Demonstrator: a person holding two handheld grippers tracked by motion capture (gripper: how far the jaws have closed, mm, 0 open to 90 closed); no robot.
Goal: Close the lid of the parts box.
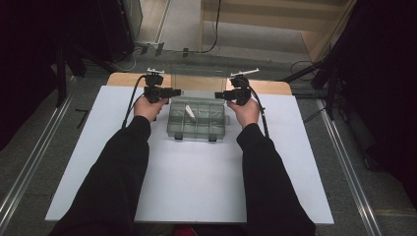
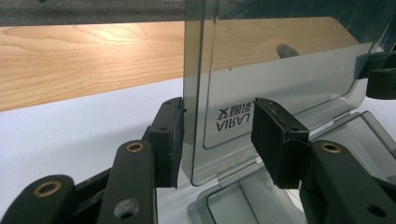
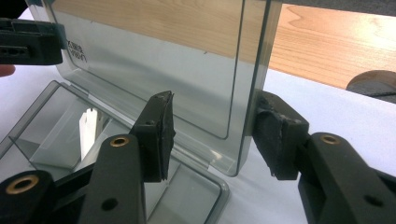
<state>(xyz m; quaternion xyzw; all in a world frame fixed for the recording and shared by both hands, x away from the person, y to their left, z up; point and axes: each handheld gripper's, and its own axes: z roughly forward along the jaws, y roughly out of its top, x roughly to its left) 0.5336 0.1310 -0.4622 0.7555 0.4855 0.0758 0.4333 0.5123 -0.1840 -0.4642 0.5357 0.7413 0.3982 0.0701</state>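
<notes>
Here, a clear compartment box (image 1: 197,120) lies on the white table (image 1: 196,182) with its lid (image 2: 261,88) upright. The left hand-held gripper (image 2: 217,135) straddles the lid's left edge, jaws apart; the right hand-held gripper (image 3: 212,135) straddles its right edge, jaws likewise apart. A white piece (image 3: 88,128) lies in one compartment.

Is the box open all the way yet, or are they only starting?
Open: the clear lid stands upright above the box. The left gripper and right gripper each straddle a side edge of it, jaws apart. A small white piece lies in one compartment, not yet touched.
</notes>
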